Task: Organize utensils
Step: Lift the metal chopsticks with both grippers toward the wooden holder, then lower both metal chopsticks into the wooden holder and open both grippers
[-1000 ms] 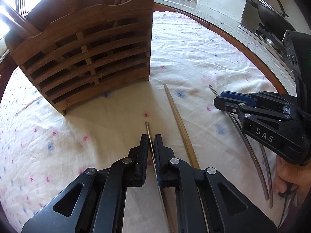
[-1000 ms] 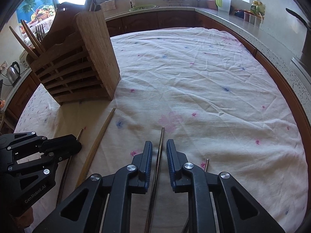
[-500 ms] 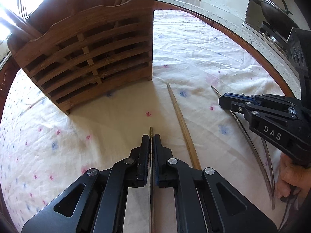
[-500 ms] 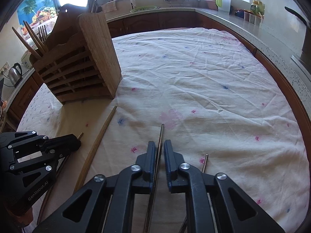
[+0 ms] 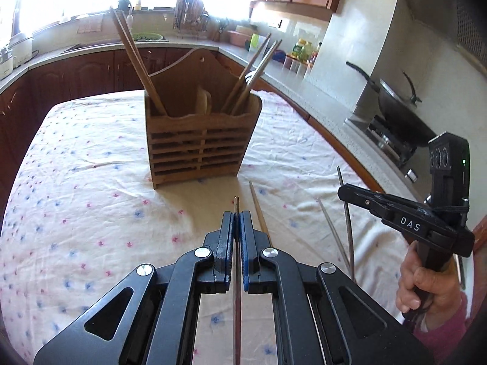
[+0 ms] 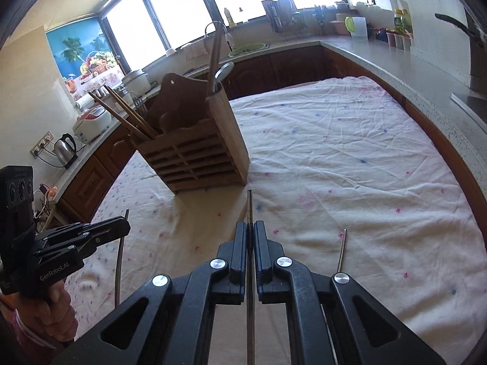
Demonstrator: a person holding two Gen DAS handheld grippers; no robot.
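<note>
Well short of the wooden holder (image 5: 201, 140), we grip one metal chopstick (image 5: 236, 273) in the left tongs (image 5: 236, 222) and another (image 6: 250, 243) in the right tongs (image 6: 250, 234). Several utensils already stand inside; a wooden chopstick (image 5: 258, 210) and metal ones (image 6: 342, 249) lie near it on the tabletop (image 5: 76, 213).

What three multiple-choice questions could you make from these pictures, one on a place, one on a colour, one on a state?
1. Where does the wooden holder stand?
A. on the stove
B. on the tablecloth
C. in the sink

2. What colour are the pads of the left gripper?
A. blue
B. red
C. yellow

3. How is the right gripper?
A. wide open
B. out of view
C. shut on a metal chopstick

Answers: B, the holder rests on the flowered cloth; A, blue strips line the fingers; C, the jaws pinch the thin rod.
</note>
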